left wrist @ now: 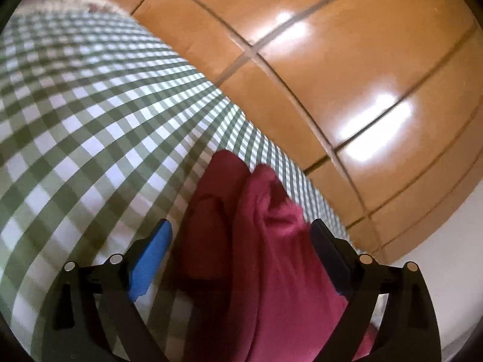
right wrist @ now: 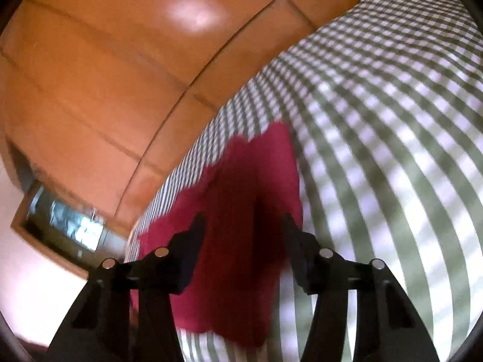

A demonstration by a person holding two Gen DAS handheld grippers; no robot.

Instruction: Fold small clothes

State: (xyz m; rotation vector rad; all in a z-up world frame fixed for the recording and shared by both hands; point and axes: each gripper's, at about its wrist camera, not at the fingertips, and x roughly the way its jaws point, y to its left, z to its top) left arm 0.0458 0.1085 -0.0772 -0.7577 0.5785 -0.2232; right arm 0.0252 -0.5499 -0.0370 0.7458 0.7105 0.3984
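Note:
A dark red garment [left wrist: 271, 241] lies bunched on a green-and-white checked cloth [left wrist: 90, 105]. In the left wrist view my left gripper [left wrist: 241, 226] is open, its blue-padded finger [left wrist: 151, 253] left of the garment and the dark finger [left wrist: 329, 250] right of it, the cloth between them. In the right wrist view the same red garment [right wrist: 241, 211] lies between the spread black fingers of my right gripper [right wrist: 241, 220], which is open. Whether the pads touch the fabric is unclear through blur.
The checked cloth [right wrist: 392, 120] covers the work surface and ends at an edge beside an orange-brown tiled floor [left wrist: 332, 60], also in the right wrist view [right wrist: 105, 75]. A framed glass object [right wrist: 66, 220] sits low at the left by a pale wall.

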